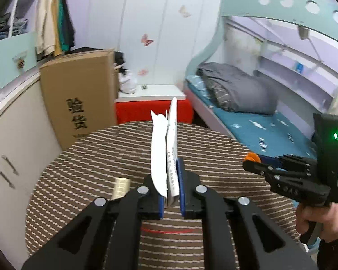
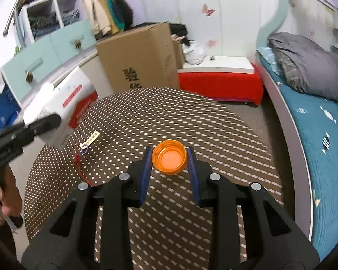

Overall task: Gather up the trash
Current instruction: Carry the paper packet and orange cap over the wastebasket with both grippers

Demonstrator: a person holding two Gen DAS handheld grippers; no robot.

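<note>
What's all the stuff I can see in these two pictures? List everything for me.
paper scrap: one, white, pinched upright in left gripper
bottle cap: one, orange, between right gripper's pads
tag with red string: one, on table
table: one, round, brown woven cover
cardboard box: one, brown, behind table
red bench: one, white top, by bed
bed: one, teal sheet, grey duvet
left gripper: black, blue pads
right gripper: black, blue pads

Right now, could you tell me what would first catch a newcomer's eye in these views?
The orange bottle cap, pinched in the right gripper above the patterned round table. Next, the folded white paper standing upright in the left gripper. Behind the table stands a large cardboard box.
</note>
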